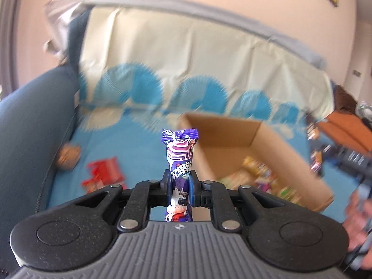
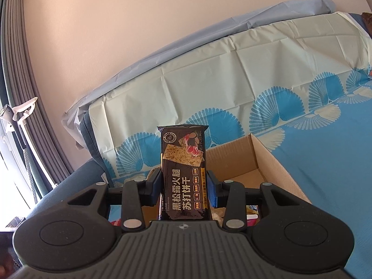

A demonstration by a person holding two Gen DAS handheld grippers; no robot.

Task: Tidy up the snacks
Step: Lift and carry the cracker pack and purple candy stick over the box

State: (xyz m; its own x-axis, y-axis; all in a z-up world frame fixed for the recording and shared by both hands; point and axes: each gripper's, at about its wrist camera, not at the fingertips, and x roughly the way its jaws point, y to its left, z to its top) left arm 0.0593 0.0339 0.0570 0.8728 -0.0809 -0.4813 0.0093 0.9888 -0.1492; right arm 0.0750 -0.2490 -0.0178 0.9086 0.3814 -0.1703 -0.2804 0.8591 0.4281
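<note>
A purple candy (image 1: 180,160) stands up between the fingers of the left gripper (image 1: 180,181), squeezed tight. The brown box (image 1: 253,153) with snacks inside sits past the fingers, to the right. The right gripper (image 2: 183,183) pinches a dark cracker pack (image 2: 182,174), with the box just behind it.

a cream and blue cloth with fan shapes (image 2: 232,74) drapes over a dark blue sofa (image 1: 30,125), covering its seat and backrest. a pale grey-blue sheet (image 2: 209,32) lies along the top of the backrest against a pinkish wall (image 2: 116,23). grey curtains (image 2: 21,69) hang at the left, with a white clip-like thing (image 2: 22,114) before them.
</note>
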